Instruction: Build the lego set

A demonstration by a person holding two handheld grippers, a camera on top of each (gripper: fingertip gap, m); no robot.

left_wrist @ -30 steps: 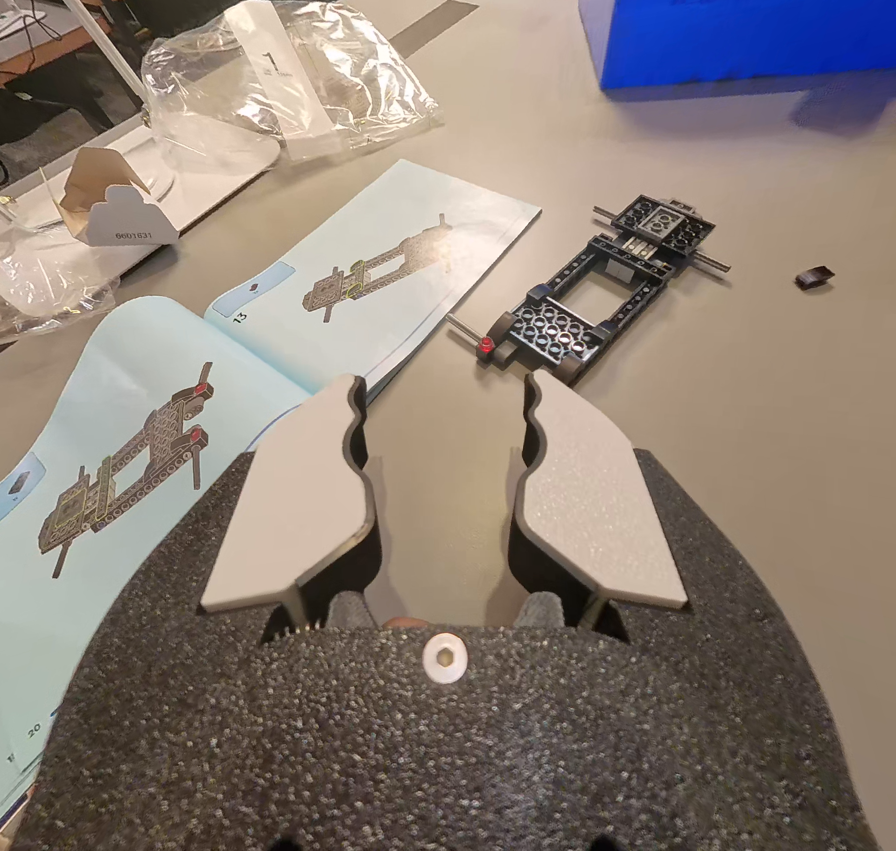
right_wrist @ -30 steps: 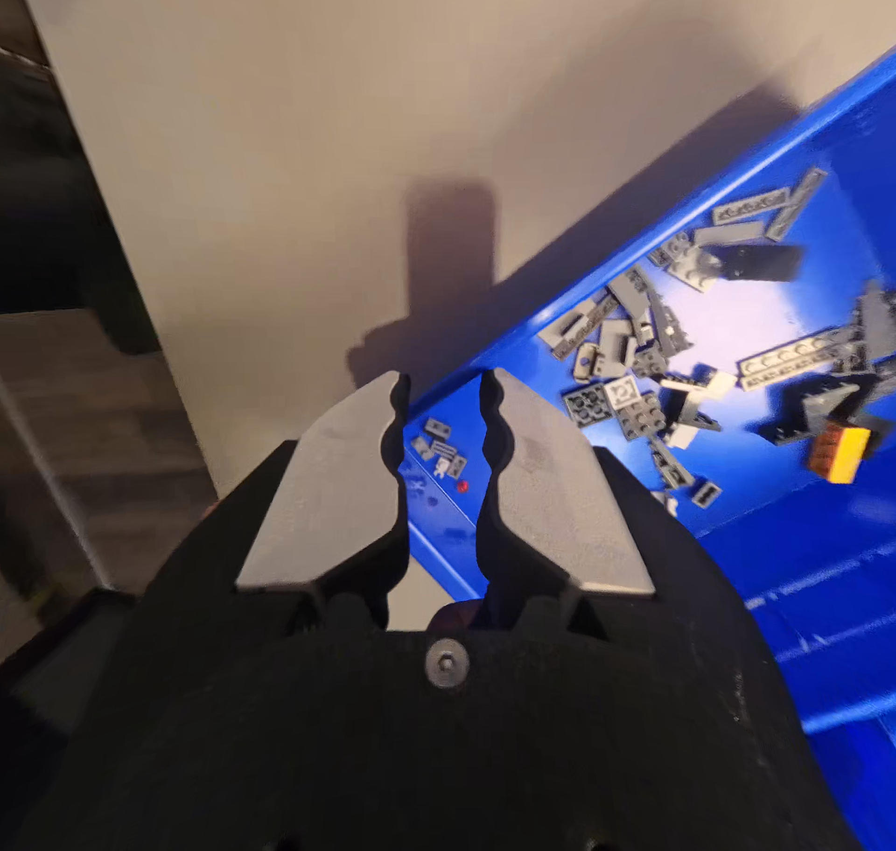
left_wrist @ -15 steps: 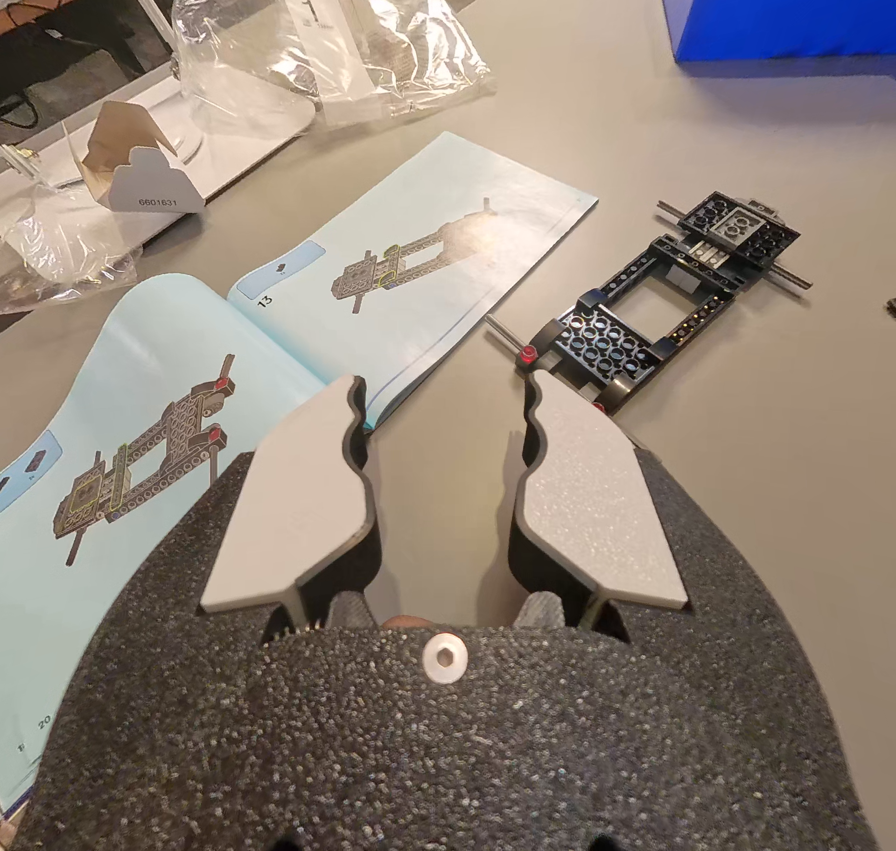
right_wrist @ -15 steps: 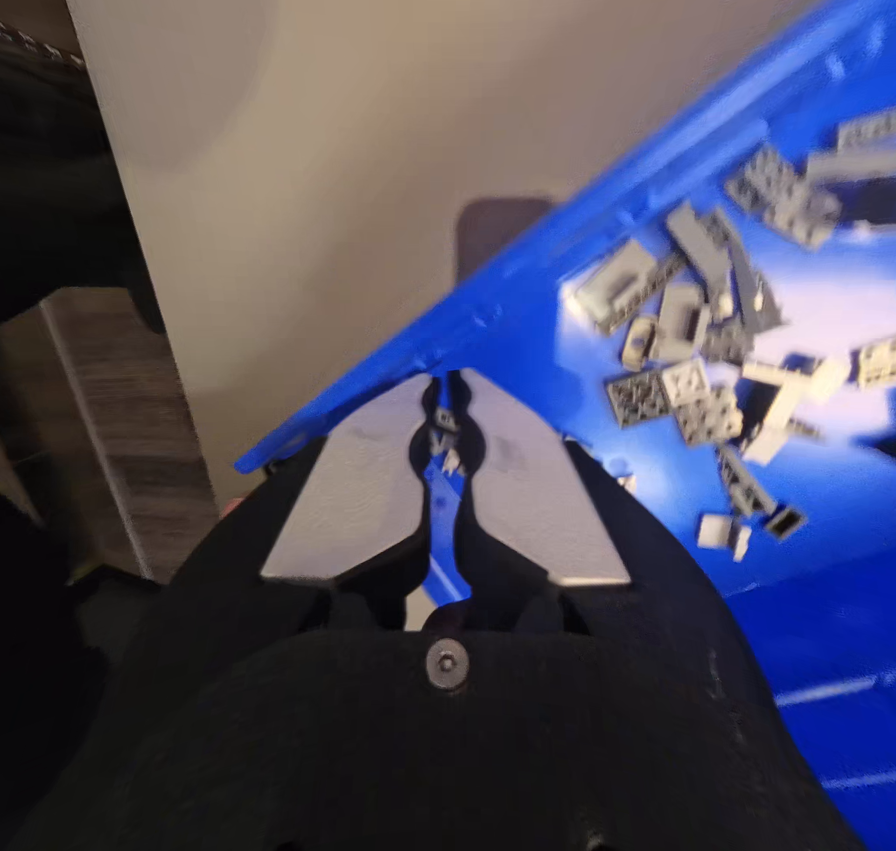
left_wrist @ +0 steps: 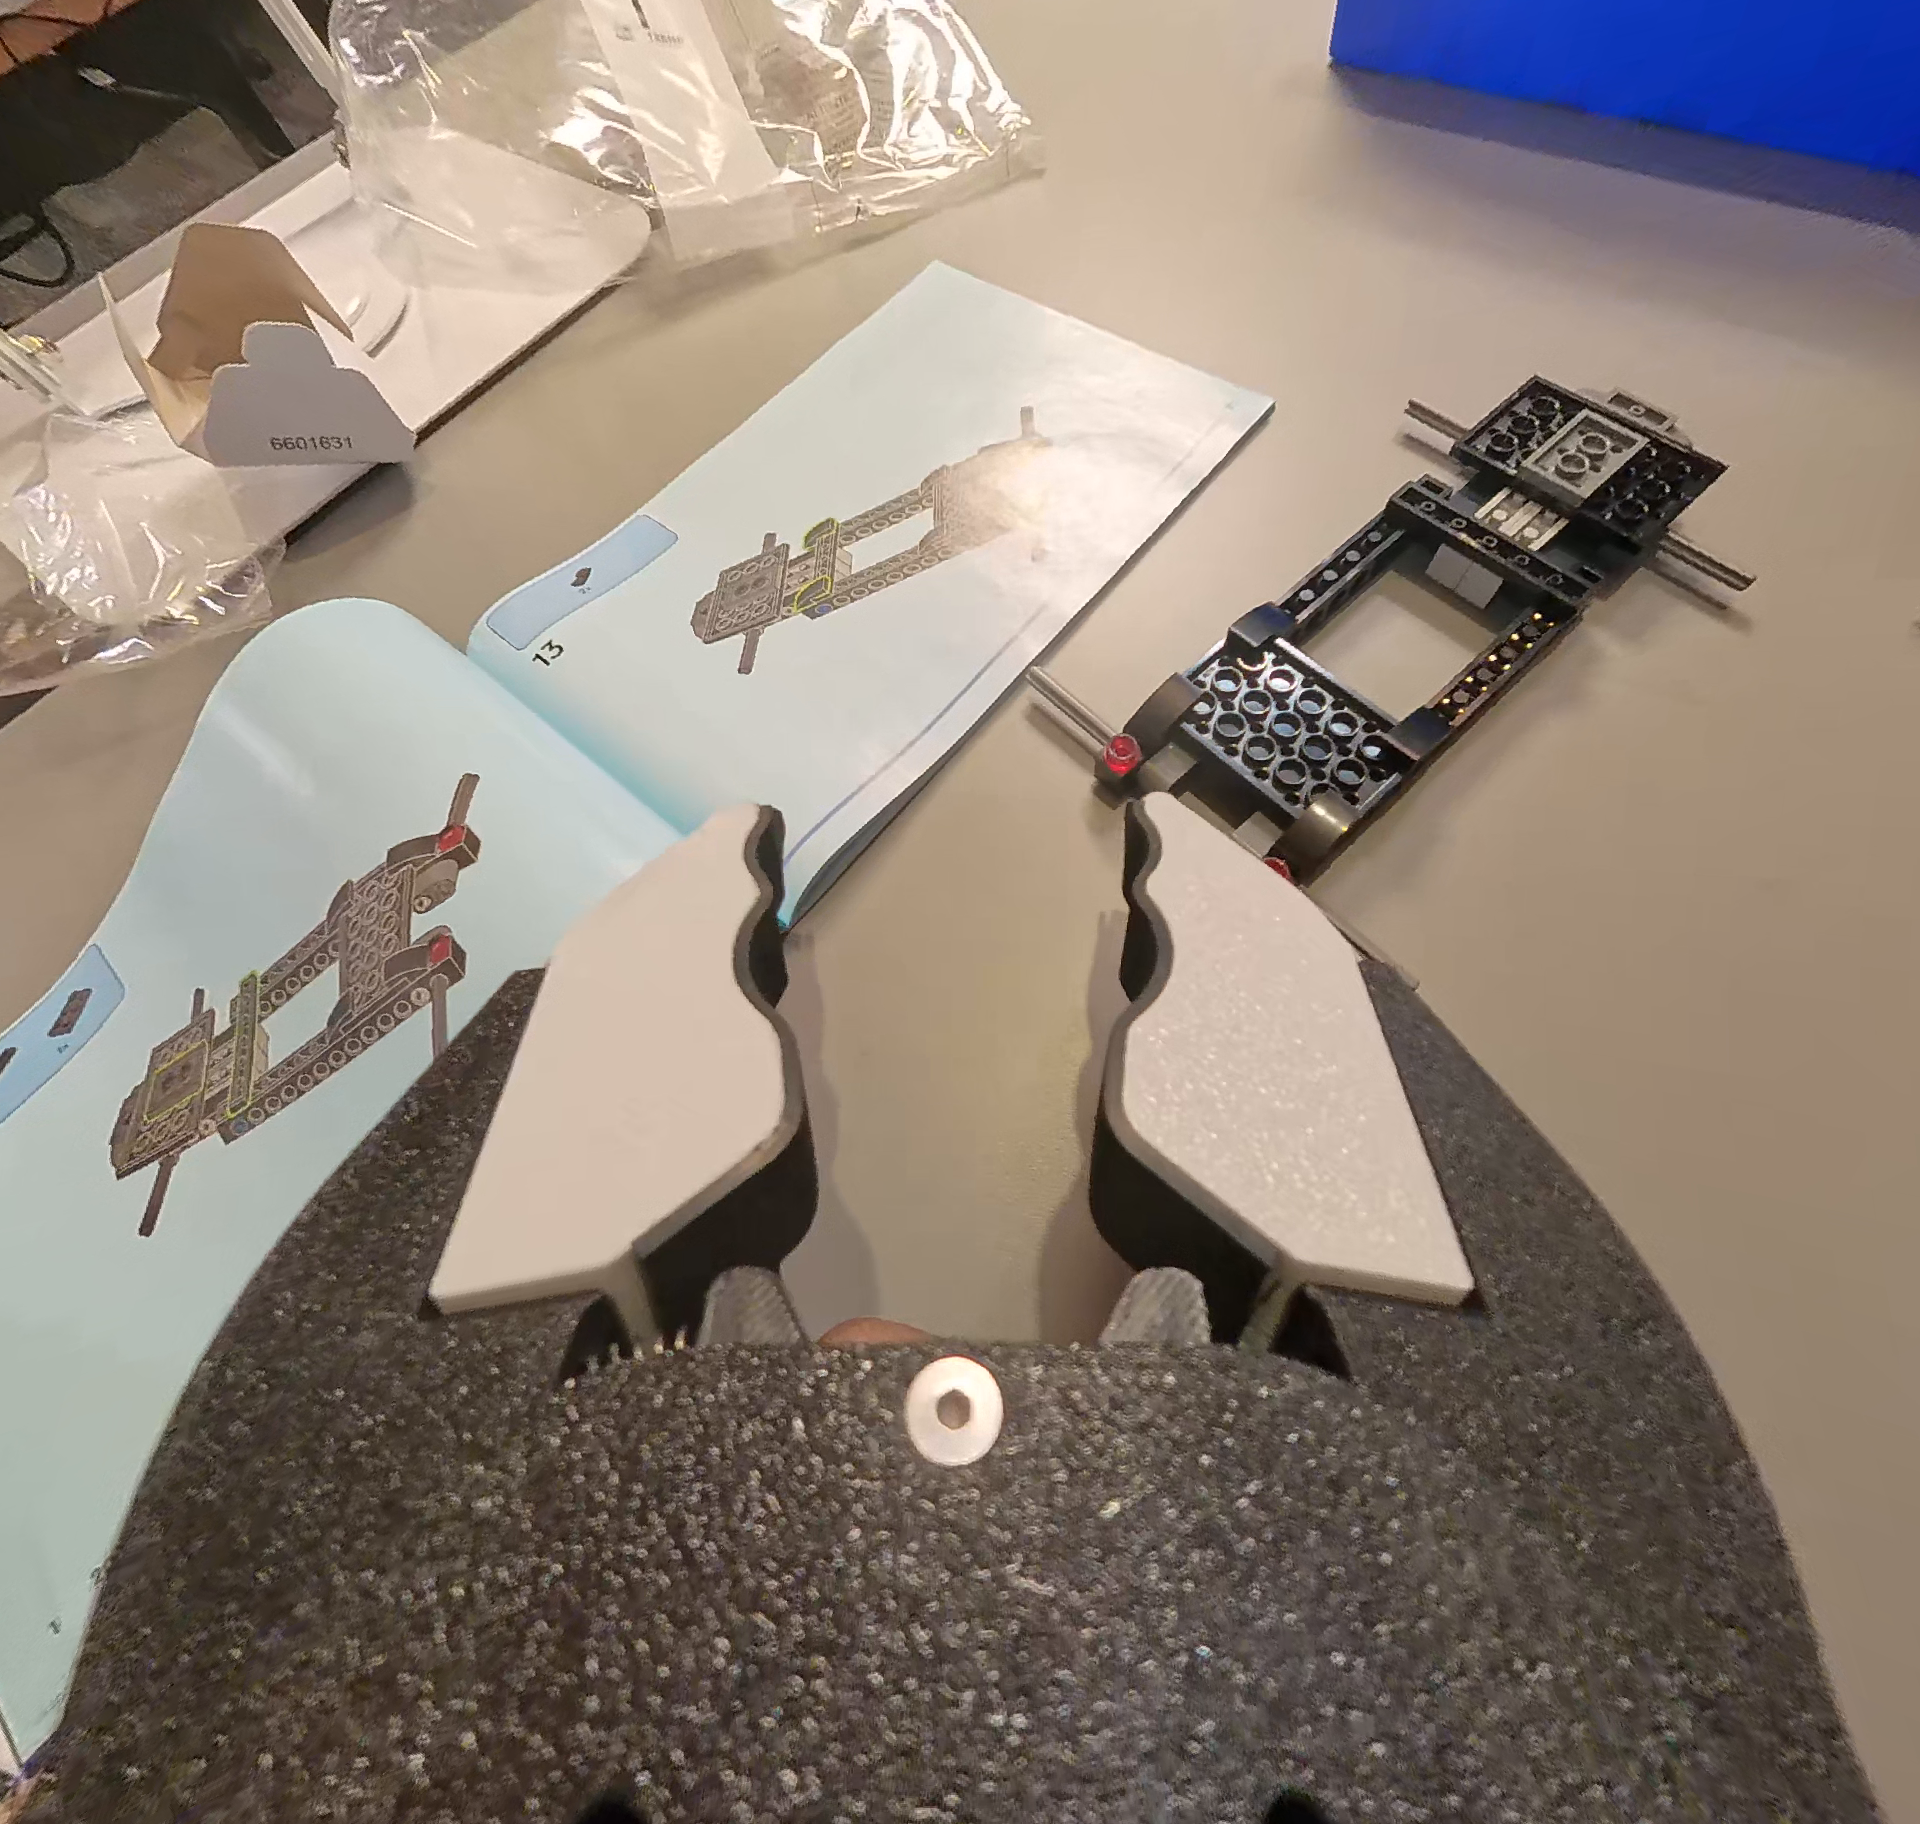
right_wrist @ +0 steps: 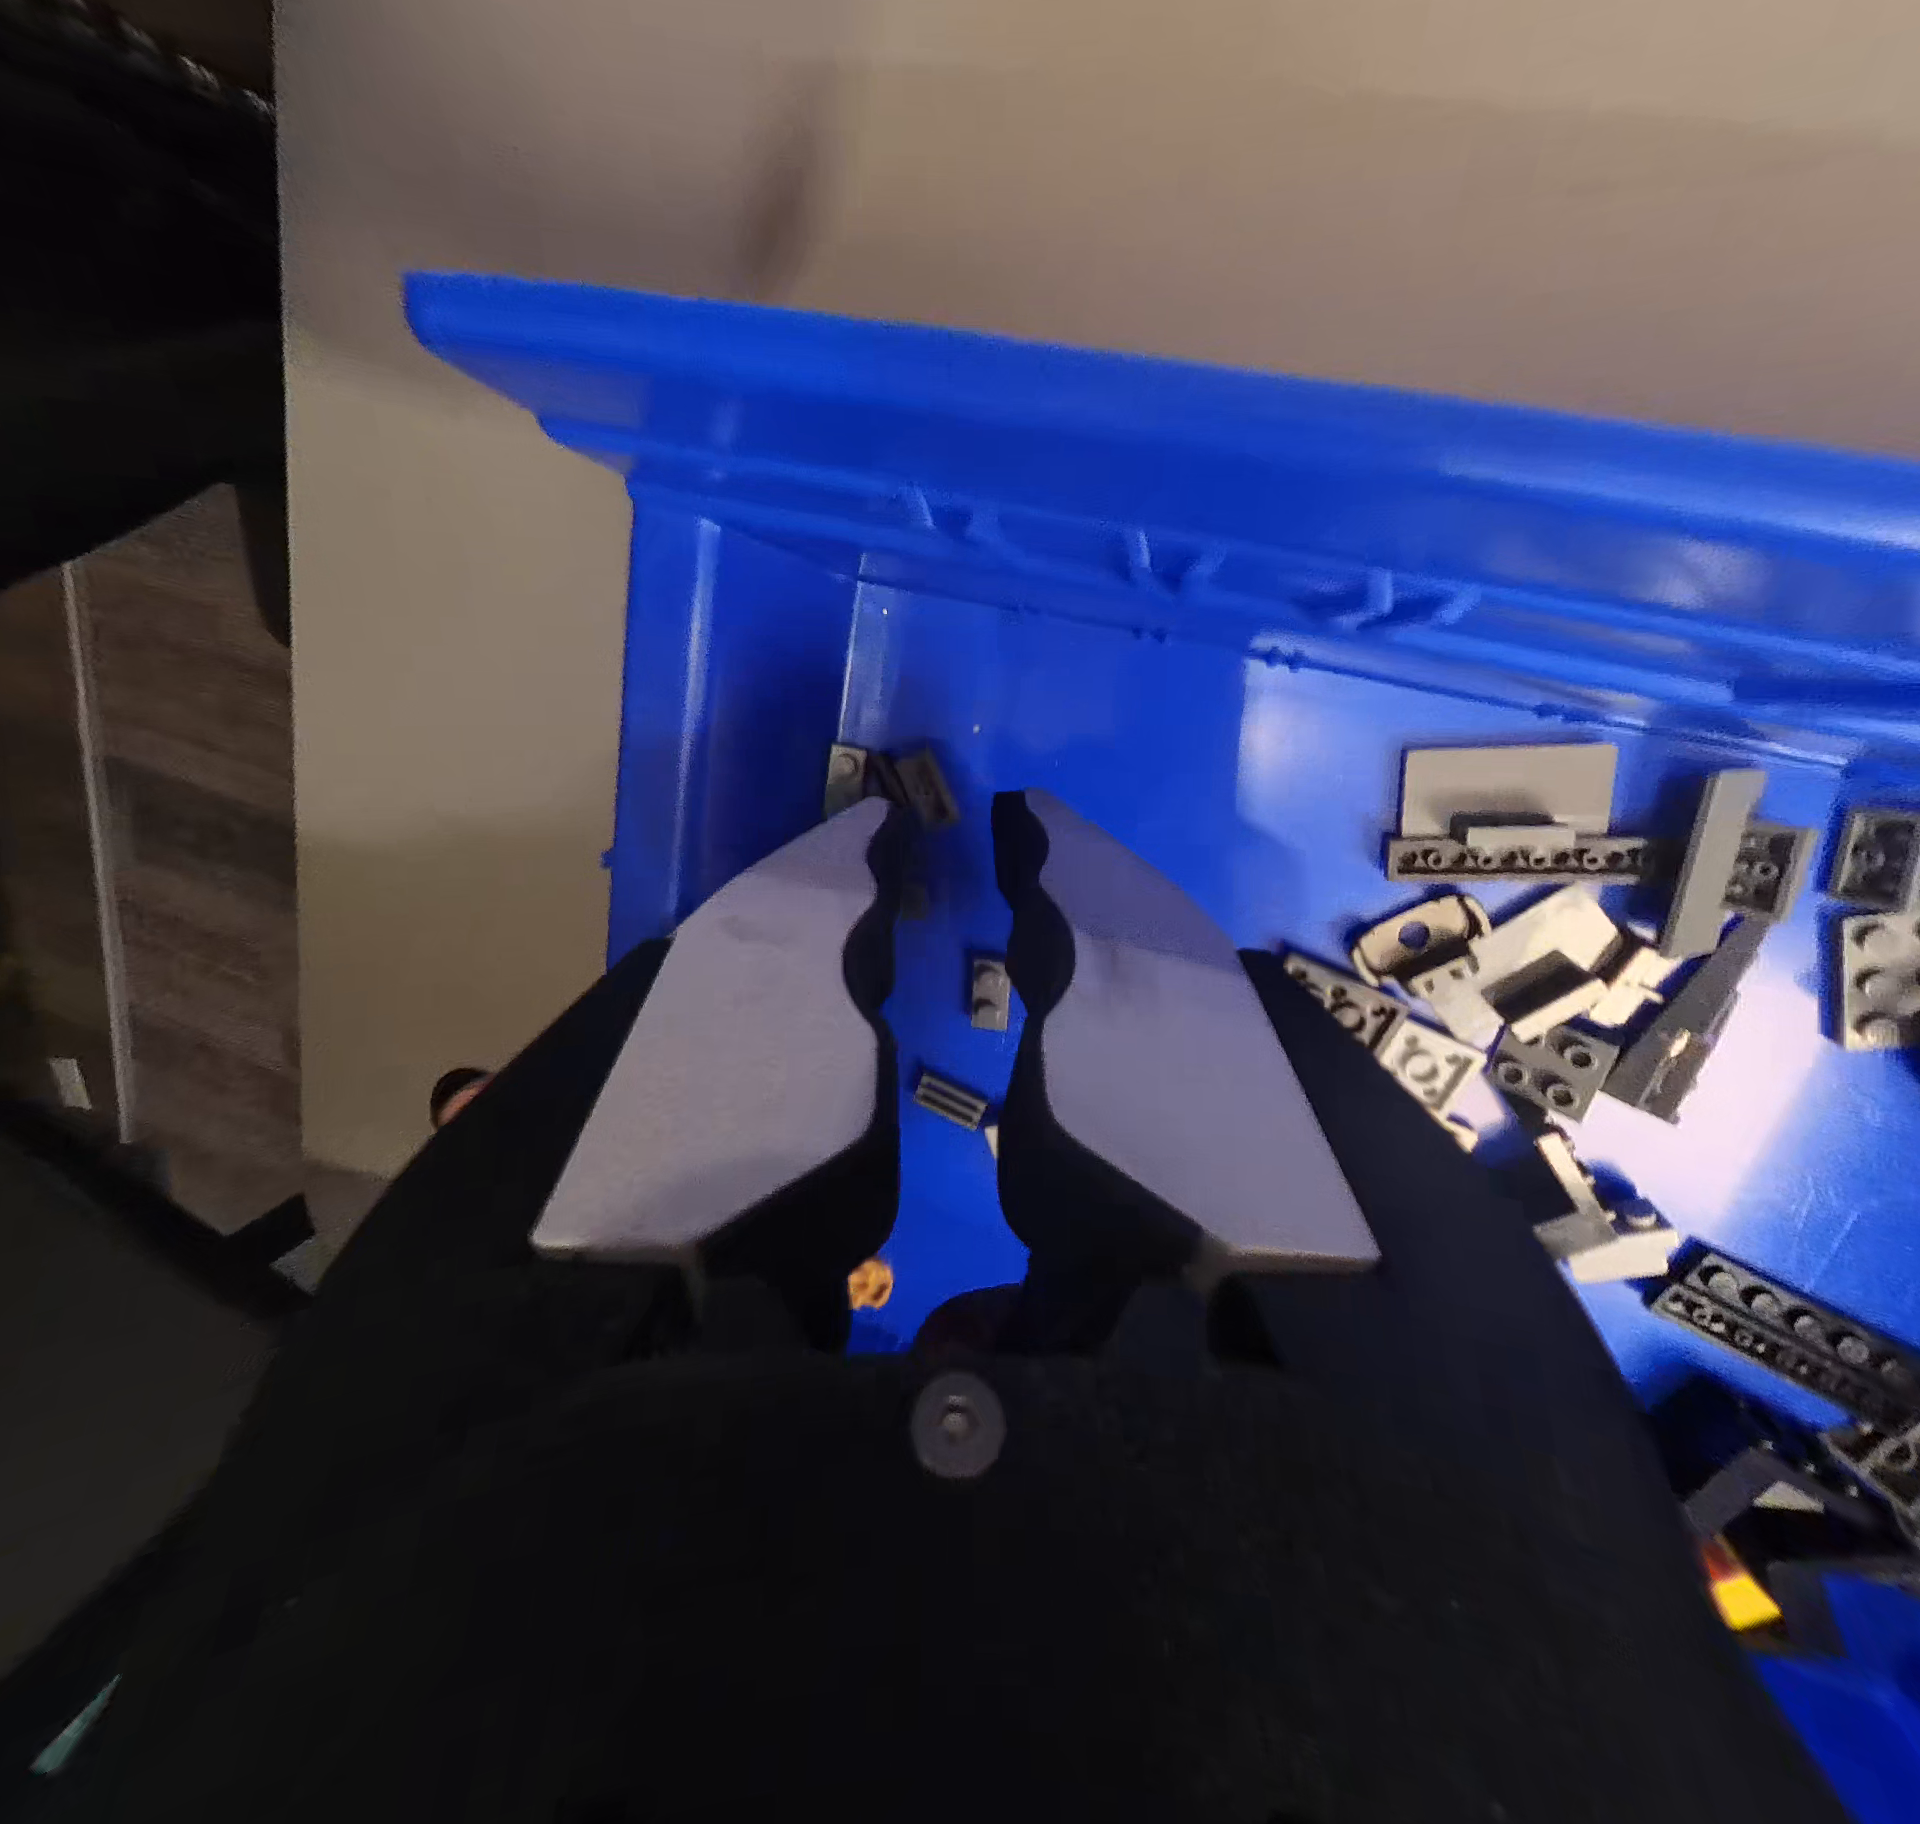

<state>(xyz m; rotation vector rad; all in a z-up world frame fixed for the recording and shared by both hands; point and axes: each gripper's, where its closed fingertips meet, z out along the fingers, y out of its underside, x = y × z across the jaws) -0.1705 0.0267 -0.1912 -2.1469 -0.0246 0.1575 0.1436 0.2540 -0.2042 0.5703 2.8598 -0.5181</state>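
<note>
My left gripper (left_wrist: pixel 951 818) is open and empty, low over the table. Its left fingertip is over the corner of an open light-blue instruction booklet (left_wrist: pixel 831 548). Its right fingertip is just short of a black brick chassis (left_wrist: pixel 1382 652) with grey axles and red studs. My right gripper (right_wrist: pixel 940 806) reaches into a blue bin (right_wrist: pixel 1143 403), its jaws a little apart with nothing between the pads. Small dark grey pieces (right_wrist: pixel 914 782) lie in the bin's corner just past its left fingertip. A small grey plate (right_wrist: pixel 989 990) and a grille tile (right_wrist: pixel 948 1099) lie on the bin floor below the fingers.
A heap of grey and black bricks (right_wrist: pixel 1538 985) fills the bin's right part. In the left wrist view, clear plastic bags (left_wrist: pixel 707 70) and a torn cardboard box (left_wrist: pixel 270 392) lie at the back left. The blue bin (left_wrist: pixel 1621 8) stands at the back right. Across from one pair of fingers to the other is roughly 40 centimetres. The right tips stand about 6 centimetres off the small grey plate (right_wrist: pixel 989 990). The left gripper is farther from the grille tile (right_wrist: pixel 948 1099), some 45 centimetres, than the right, some 8 centimetres.
My left gripper drew nearer to the chassis, still open. My right gripper's jaws closed almost fully, then parted again, as it moved over the bin's rim down into its corner.
</note>
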